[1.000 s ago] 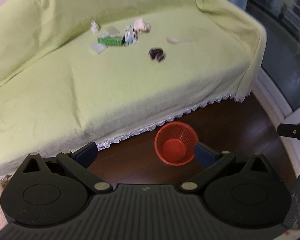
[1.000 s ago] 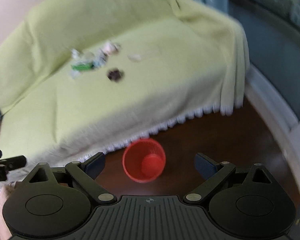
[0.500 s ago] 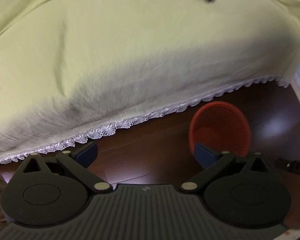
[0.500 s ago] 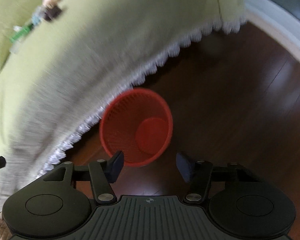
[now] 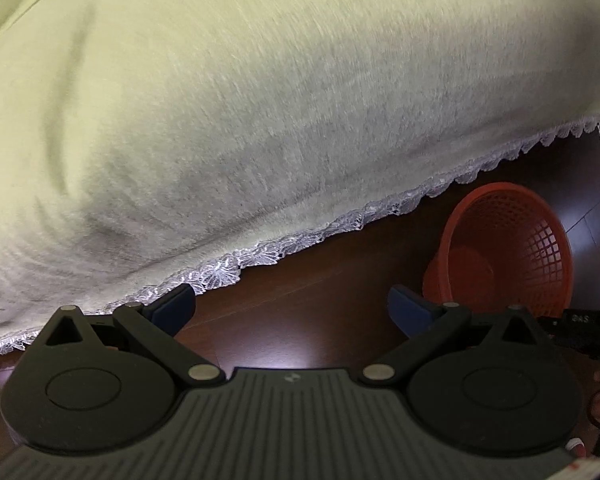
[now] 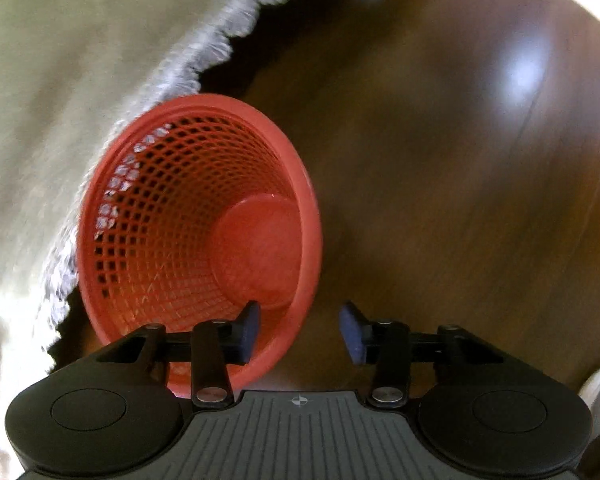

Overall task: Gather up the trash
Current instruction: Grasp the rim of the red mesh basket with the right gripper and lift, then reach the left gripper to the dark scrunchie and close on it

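The left gripper [image 5: 290, 306] is hanging wide-jawed and empty left of the red basket [image 6: 188, 216] on the floor by the sofa cover [image 5: 260, 100], while the right gripper [image 6: 298, 326] is closing its jaws astride the basket's near rim [image 6: 284, 344] – a shallow bite risks tipping it.

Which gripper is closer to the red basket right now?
Right. The right gripper straddles the basket rim, closing, one finger inside. The left gripper is beside the basket, apart, open and empty.
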